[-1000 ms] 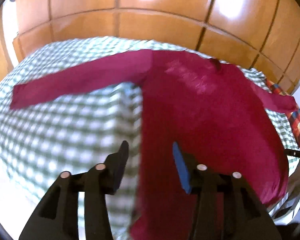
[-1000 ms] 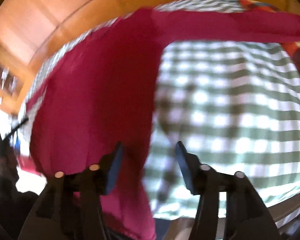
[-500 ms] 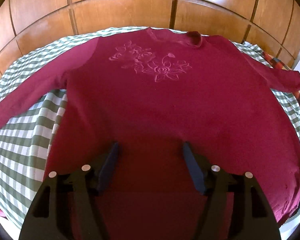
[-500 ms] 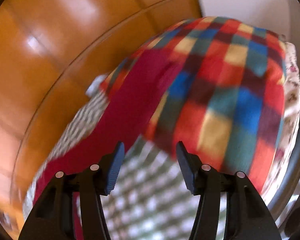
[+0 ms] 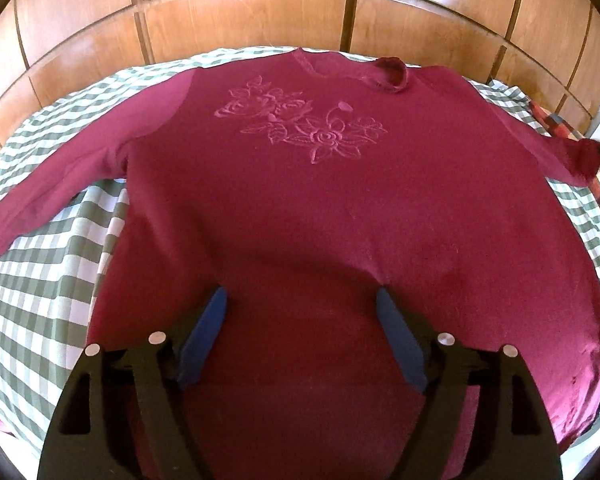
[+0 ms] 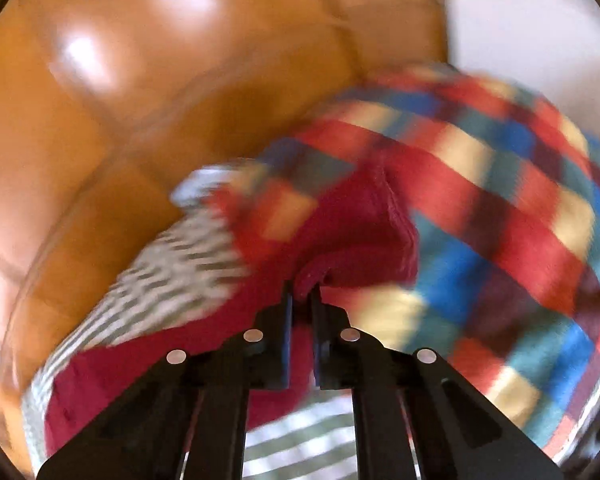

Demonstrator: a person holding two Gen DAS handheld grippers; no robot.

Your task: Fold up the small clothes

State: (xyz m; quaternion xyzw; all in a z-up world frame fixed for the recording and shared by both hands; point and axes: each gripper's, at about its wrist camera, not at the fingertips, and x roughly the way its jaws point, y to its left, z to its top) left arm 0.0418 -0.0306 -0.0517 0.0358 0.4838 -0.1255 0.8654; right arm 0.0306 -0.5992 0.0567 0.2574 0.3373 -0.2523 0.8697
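Observation:
A dark red long-sleeved sweater [image 5: 300,200] with an embossed flower motif lies flat, front up, on a green-and-white checked sheet [image 5: 40,280], both sleeves spread out. My left gripper [image 5: 302,300] is open and empty, hovering over the sweater's lower middle. My right gripper [image 6: 301,300] is shut on the cuff end of the sweater's right sleeve [image 6: 352,240]. That sleeve cuff also shows at the far right of the left wrist view [image 5: 580,156], with the right gripper's dark tip beside it.
A multicoloured checked blanket [image 6: 480,220] lies at the right end of the bed, under and behind the held cuff. Glossy wooden panels [image 5: 260,12] stand along the far side. A white wall [image 6: 520,12] is beyond the blanket.
My right gripper has closed from open onto the sleeve cuff. My left gripper swung from the sweater's left edge to its lower middle and has stayed open.

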